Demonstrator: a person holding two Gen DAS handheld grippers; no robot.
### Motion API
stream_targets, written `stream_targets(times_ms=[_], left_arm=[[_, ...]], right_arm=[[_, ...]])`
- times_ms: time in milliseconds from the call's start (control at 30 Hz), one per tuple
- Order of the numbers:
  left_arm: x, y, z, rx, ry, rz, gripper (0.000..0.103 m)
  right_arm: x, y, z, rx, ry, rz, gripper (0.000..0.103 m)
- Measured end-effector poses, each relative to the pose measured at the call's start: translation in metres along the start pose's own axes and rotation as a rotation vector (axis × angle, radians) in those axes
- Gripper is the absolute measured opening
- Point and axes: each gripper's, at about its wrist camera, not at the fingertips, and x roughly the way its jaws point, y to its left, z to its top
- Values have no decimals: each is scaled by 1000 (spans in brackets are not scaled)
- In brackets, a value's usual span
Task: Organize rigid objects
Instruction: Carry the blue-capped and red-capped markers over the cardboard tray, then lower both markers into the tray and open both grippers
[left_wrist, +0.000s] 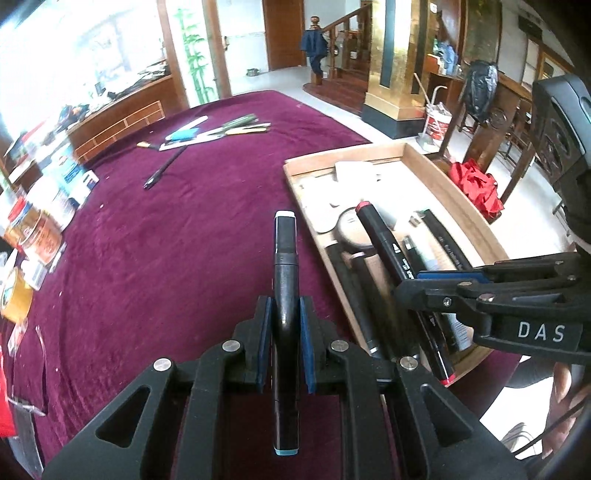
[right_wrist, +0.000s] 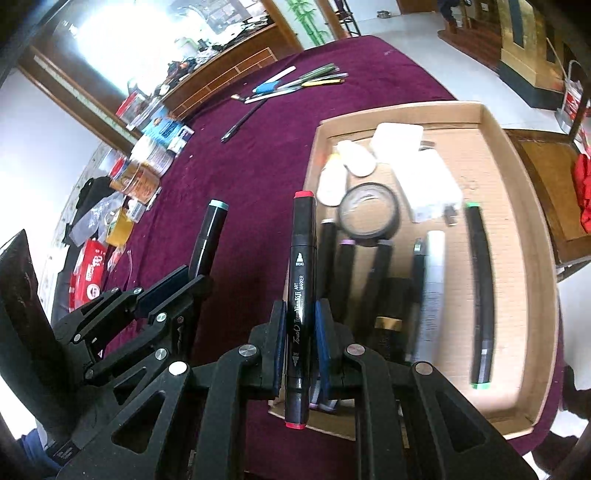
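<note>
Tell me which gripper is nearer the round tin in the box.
Right. The right gripper, shut on a red-capped marker, hangs over the box's near-left edge, just short of the tin. The left gripper, holding a teal-capped marker, is over the cloth, outside the box.

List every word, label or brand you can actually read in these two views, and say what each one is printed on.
"DAS": on the body of the right gripper, seen from the left wrist.
"Touch", "ART MARKER", "BROAD": on the red-capped marker that the right gripper holds.
A brand word between "Touch" and "ART MARKER": too stylised to read surely.
Print on the red packet, tins and boxes: too blurred.
Teal-capped marker in the left gripper: no print shows.
</note>
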Motion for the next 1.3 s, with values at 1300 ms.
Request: stream_targets(times_ms=[1300], left_arm=[[52,-76,17,81,54,-23,12]], right_arm=[[-9,-72,10,44,27,-105,14]])
